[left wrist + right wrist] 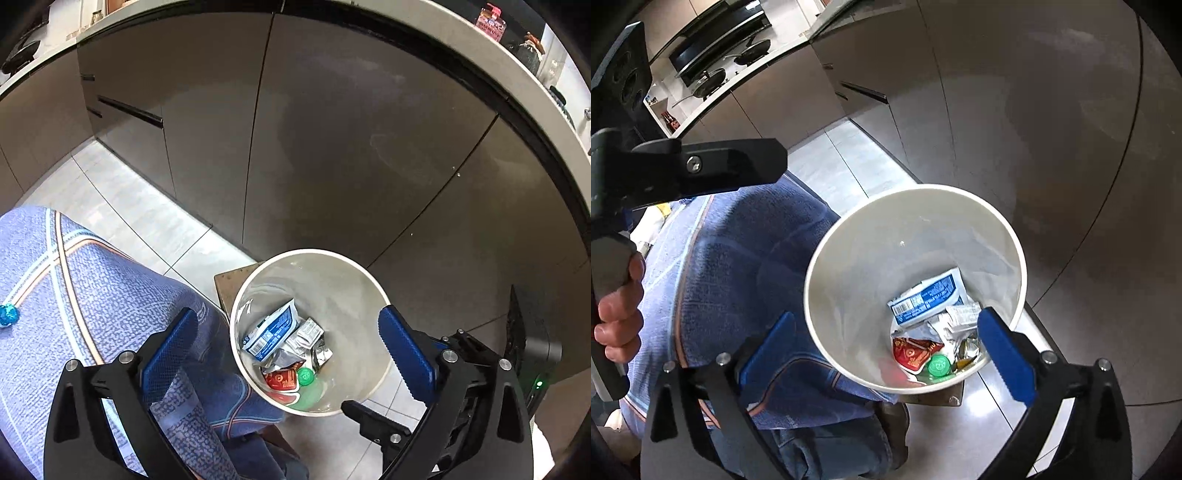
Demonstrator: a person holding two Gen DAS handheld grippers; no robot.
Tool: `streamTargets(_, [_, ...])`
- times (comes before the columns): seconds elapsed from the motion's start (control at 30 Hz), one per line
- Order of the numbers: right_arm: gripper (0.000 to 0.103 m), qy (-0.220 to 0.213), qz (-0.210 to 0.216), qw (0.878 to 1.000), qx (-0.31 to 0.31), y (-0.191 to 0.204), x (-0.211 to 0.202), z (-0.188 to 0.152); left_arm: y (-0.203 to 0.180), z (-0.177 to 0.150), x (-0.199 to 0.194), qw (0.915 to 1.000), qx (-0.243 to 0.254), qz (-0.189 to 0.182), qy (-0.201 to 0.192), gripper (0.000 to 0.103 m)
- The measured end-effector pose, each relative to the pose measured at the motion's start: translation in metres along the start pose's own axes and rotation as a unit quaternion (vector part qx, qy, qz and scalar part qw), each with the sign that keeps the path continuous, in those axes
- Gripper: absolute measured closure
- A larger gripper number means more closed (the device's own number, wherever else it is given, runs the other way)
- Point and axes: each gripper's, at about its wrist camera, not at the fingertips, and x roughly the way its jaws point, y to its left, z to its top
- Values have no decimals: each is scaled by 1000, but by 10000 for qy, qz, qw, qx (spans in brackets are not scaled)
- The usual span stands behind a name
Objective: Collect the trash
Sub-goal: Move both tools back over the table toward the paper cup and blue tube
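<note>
- Left wrist view: left gripper (291, 354) spread wide over the white bin (343, 277), nothing between the blue pads (168, 350)
- Down in the bin: blue-and-white packet (271, 330), crumpled silver wrappers (308, 339), red sachet (282, 380), green cap (306, 376)
- Bin next to a blue tablecloth (92, 295), in front of brown cabinet doors (332, 129)
- Right wrist view: right gripper (886, 347) likewise released, empty, above the same bin (849, 258)
- Same packet (929, 297), sachet (914, 352) and cap (939, 365) at the bottom
- At left, a hand (618, 321) on the other gripper's handle

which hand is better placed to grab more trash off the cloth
Left, probably. Both grippers are open and empty over the bin, but the left view shows more cloth within reach.
</note>
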Motion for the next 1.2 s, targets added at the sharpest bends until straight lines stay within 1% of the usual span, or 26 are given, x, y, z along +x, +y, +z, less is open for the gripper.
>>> streamTargets(0.17, [3, -74, 96, 9999, -4, 8, -12, 6, 3, -1, -27, 9998, -85, -7, -193, 8])
streamTargets(0.27, [3, -166, 130, 9997, -91, 19, -23, 7, 6, -2, -54, 9990, -177, 52, -412, 8])
streamTargets(0.4, [3, -256, 204, 9985, -437, 46, -37, 8, 16, -8, -94, 9966, -348, 216, -721, 8])
streamTargets(0.53, [3, -335, 352, 9957, -794, 77, -48, 6, 28, -22, -129, 9941, -456, 508, -843, 8])
streamTargets(0.63, [3, -403, 483, 9934, -954, 98, -57, 7, 48, -39, -157, 9919, -729, 544, -886, 8])
streamTargets(0.87, [3, -555, 777, 9865, -1332, 154, -68, 4, 99, -89, -216, 9808, -1300, 940, -1106, 8])
streamTargets(0.97, [3, -593, 913, 9826, -1506, 182, -69, 3, 125, -113, -243, 9739, -1560, 1137, -1195, 8])
streamTargets(1.2, [3, -622, 1143, 9737, -1873, 241, -67, -4, 178, -161, -284, 9591, -2005, 1490, -1330, 8])
